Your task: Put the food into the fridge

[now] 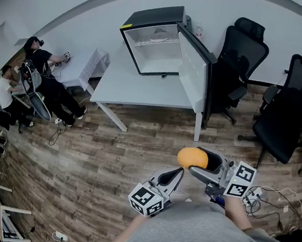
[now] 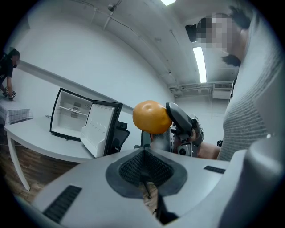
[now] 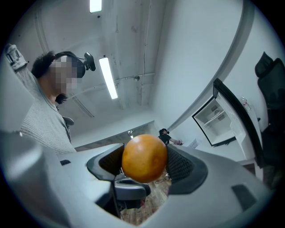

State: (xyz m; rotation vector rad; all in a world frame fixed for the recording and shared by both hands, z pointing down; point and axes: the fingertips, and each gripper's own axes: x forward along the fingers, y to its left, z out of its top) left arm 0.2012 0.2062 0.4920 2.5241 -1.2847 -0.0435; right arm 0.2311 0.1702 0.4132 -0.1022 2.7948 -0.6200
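An orange (image 1: 191,158) is clamped between the pads of my right gripper (image 1: 199,162), held in the air above the wooden floor. In the right gripper view the orange (image 3: 144,158) fills the gap between the two black pads. My left gripper (image 1: 178,174) hangs just left of it, jaws together and empty; its closed pads (image 2: 144,168) point up at the orange (image 2: 151,116). A small black fridge (image 1: 155,41) stands on the white table (image 1: 127,88) ahead, its door (image 1: 194,68) swung open to the right and its white shelves showing.
Two black office chairs (image 1: 239,62) (image 1: 287,114) stand right of the table. At far left, people (image 1: 39,75) are by another white table (image 1: 86,67). Cables (image 1: 272,199) lie on the floor at right. Bare wooden floor (image 1: 109,156) lies between me and the table.
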